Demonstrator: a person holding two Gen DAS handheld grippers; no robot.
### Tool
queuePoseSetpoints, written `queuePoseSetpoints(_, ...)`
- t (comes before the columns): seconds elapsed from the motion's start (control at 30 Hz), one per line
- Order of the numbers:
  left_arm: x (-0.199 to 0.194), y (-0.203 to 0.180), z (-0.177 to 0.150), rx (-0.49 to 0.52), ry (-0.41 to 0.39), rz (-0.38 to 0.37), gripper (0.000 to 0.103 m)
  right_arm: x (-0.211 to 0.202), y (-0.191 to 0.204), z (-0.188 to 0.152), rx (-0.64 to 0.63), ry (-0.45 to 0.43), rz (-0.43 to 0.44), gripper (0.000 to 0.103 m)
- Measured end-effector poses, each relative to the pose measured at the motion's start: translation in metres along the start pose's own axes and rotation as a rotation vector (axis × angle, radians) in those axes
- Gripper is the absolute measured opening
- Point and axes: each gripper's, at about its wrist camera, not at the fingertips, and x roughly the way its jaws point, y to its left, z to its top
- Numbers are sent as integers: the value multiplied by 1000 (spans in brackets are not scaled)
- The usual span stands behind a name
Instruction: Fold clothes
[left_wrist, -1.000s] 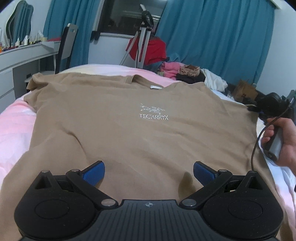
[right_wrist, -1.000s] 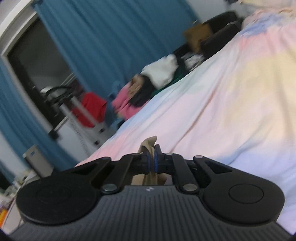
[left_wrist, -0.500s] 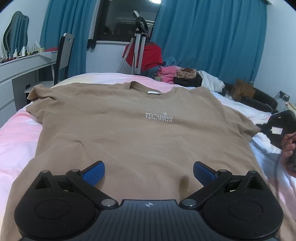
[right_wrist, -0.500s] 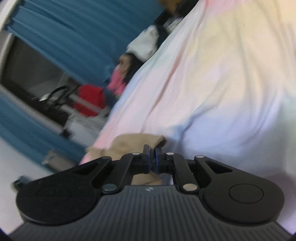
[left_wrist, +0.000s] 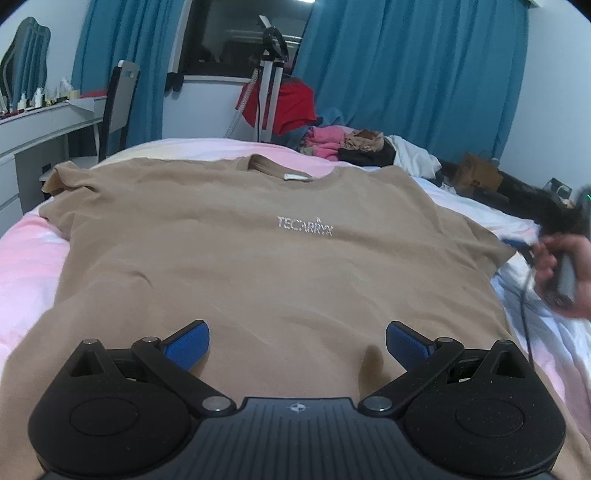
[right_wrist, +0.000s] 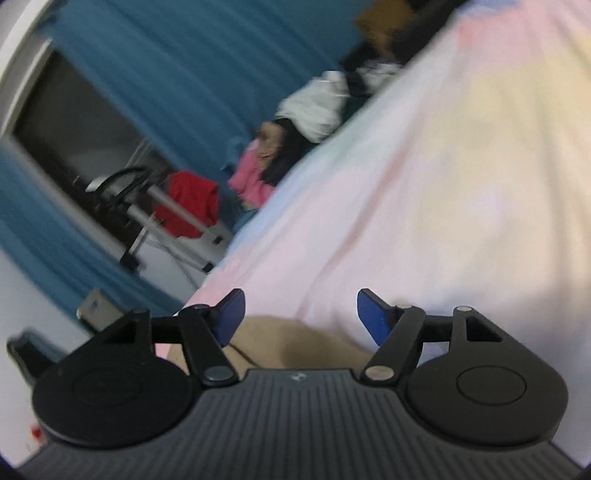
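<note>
Across the bed (left_wrist: 22, 258), the tan T-shirt (left_wrist: 280, 273) lay spread flat, front side up, collar away from the camera, presumably smoothed ready for a first fold. Left gripper (left_wrist: 297, 345) hovered over the hem, fingers wide apart and holding nothing. Right gripper (right_wrist: 300, 315), at the shirt's right sleeve (right_wrist: 295, 341), also stood spread and empty; half a second earlier it had been clamped on that tan cloth, so the sleeve had evidently just been released onto the bedding
</note>
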Motion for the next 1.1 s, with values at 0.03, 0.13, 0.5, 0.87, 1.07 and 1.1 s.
queuePoseSetpoints(0.03,2,-1,-1,2,6,-5,103,6,2,1,-17,9,26,67)
queuePoseSetpoints(0.13,9,-3,-3,5,22,-8,103,31,-1,-5,-19,75,72,67)
queuePoseSetpoints(0.5,13,-5,1,-15,8,-11,103,36,46,-36,-297,103,189,6)
queuePoseSetpoints(0.87,-2,-9,3,16,-46,-9,103,8,130,-105,-780,403,475,15)
queuePoseSetpoints(1.07,-4,-7,5,-8,-44,-30,103,-7,98,-60,-419,273,590,65)
queuePoseSetpoints(1.1,-4,-7,5,-11,-43,-33,103,-5,91,-52,-357,244,561,65)
